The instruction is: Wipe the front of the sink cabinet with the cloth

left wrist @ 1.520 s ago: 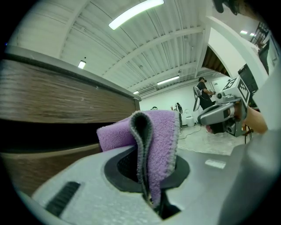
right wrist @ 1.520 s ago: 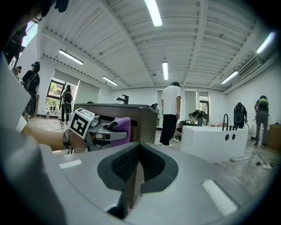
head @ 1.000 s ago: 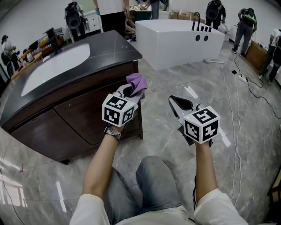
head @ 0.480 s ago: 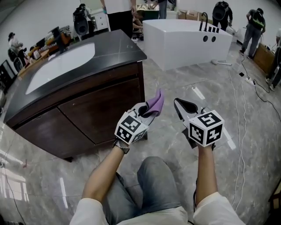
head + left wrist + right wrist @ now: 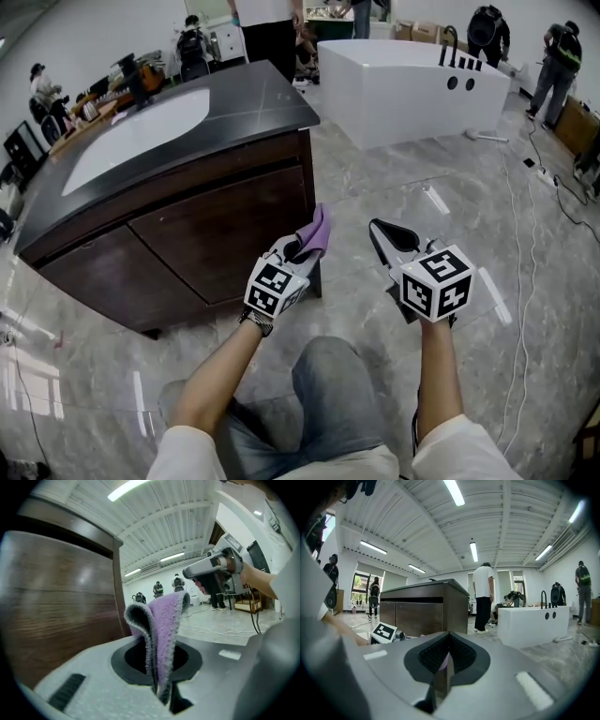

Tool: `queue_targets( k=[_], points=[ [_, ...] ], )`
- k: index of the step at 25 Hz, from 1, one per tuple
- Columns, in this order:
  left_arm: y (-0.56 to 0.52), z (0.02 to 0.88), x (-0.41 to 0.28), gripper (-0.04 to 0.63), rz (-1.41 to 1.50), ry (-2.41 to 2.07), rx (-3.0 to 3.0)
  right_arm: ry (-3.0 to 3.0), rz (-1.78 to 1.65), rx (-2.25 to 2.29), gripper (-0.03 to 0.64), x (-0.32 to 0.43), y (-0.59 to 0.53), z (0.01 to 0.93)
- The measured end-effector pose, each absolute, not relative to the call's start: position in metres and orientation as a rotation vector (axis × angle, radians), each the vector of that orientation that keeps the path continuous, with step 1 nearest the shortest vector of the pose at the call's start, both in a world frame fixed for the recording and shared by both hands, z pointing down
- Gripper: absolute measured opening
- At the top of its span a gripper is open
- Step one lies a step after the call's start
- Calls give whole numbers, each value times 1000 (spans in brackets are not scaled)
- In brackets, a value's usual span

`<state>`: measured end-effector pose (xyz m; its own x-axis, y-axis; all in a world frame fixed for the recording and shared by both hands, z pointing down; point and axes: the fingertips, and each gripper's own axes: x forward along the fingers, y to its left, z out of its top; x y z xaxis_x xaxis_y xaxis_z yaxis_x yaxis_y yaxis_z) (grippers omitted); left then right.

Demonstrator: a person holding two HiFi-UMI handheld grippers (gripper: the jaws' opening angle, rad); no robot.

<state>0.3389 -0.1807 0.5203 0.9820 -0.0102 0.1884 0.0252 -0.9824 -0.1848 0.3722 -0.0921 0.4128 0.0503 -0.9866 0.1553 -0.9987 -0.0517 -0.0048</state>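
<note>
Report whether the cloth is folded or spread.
Folded: the purple cloth doubles over on itself, pinched in the left gripper's shut jaws.

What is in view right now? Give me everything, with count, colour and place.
sink cabinet: one, dark brown wood, black top with white basin, ahead on the left
cloth: one, purple, standing up from the left jaws, beside the cabinet's right front corner
bathtub: one, white, behind the cabinet on the right
floor: grey marbled, glossy
people: several, mostly in dark clothes, along the back of the room
left gripper: one, grey, jaws closed on the cloth
right gripper: one, grey, jaws together, nothing held, right of the left one
</note>
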Motion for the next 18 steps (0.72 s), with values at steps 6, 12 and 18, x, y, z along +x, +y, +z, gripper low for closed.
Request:
queue_targets(
  k=[6,12,18],
  points=[
    [-215,535,324,44,-371,164,-2894,-2117,197,2169,6,367,-108,423],
    [-240,533,300,44,-352,267,-2946,-2151,210,2115,6,349,-130,430],
    [-271,541,262,44,-402,402,-2943,-2212,187,2013,6,317,-155,432]
  ],
)
